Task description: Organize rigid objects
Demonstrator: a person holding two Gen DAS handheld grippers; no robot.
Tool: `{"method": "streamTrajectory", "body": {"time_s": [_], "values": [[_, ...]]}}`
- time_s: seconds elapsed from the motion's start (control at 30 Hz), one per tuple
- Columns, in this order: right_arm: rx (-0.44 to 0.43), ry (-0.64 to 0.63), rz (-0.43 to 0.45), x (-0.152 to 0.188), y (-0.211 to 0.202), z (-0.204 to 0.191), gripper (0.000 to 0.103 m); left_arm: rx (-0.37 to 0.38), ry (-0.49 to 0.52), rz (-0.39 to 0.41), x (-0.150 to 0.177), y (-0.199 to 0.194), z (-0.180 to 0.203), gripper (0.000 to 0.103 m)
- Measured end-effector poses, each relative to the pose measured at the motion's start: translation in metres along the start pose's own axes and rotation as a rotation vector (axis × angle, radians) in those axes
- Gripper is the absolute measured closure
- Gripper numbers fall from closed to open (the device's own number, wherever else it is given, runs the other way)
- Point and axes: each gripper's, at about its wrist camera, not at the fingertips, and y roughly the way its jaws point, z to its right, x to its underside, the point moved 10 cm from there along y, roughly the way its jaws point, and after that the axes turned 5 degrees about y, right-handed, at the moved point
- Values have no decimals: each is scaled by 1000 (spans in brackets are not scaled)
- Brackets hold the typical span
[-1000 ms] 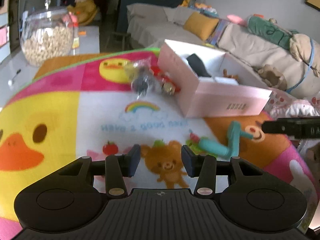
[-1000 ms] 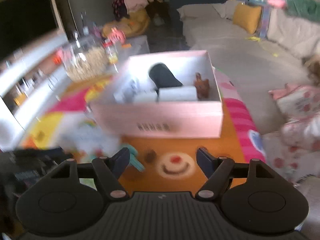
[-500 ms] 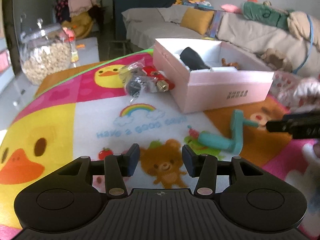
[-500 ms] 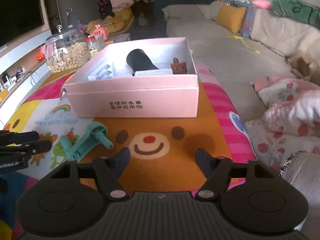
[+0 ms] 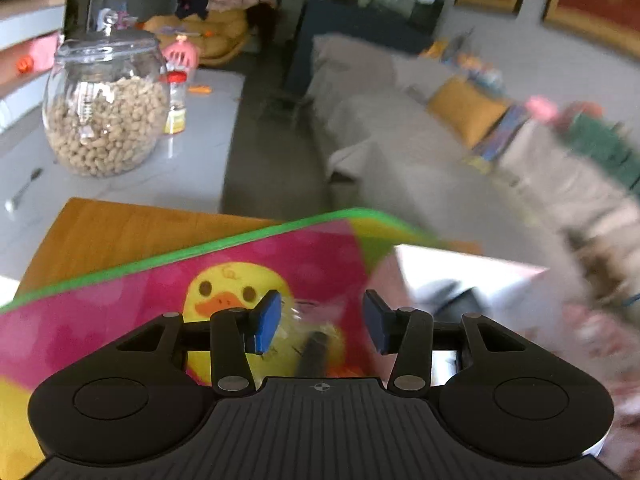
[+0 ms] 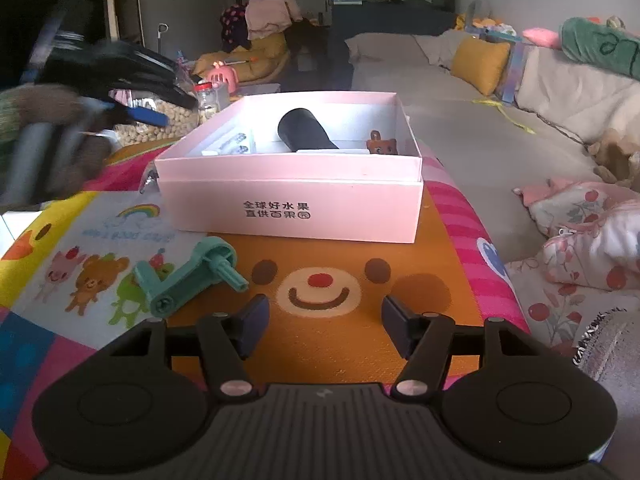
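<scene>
Right wrist view only: teal crank handle point(image 6: 188, 276) on the play mat point(image 6: 360, 344), near the pink box point(image 6: 288, 208) holding a black cylinder point(image 6: 304, 132) and bear figure point(image 6: 382, 146). Left view only: clear bag of small parts point(image 5: 312, 336), blurred, under the left tongs point(image 5: 318, 322). These are partly open, pads not touching it. Right tongs point(image 6: 324, 328) just narrowed, moderately open, nothing between.

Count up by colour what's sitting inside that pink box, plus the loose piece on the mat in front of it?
Black: 1, cylinder
Brown: 1, bear figure
White: 2 showing, packet and block
Teal: 1, crank handle
Total: 5
</scene>
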Motion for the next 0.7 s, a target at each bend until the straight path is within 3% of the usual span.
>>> {"method": "streamTrajectory", "body": {"time_s": [0.1,0.2,0.3,0.43,0.5,0.6,0.7], "values": [[-10,13,9,-1,-2,1,41,34,54,-69,12,23,5,53],[-23,11,-1,-5,-1,-1,53,96,45,-88,29,18,-3,56],[-58,21,13,-25,-5,-12,53,101,78,-84,50,-6,-15,60],[-94,-19,55,-67,-15,-46,53,98,136,-77,85,-51,-28,58],[-133,-53,44,-90,-14,-73,53,90,90,-31,97,-73,-42,58],[-187,-109,-20,-122,5,-115,60,126,-101,41,104,-105,-68,58],[-183,-191,-141,-143,43,-156,81,170,-192,87,105,-120,-85,58]]}}
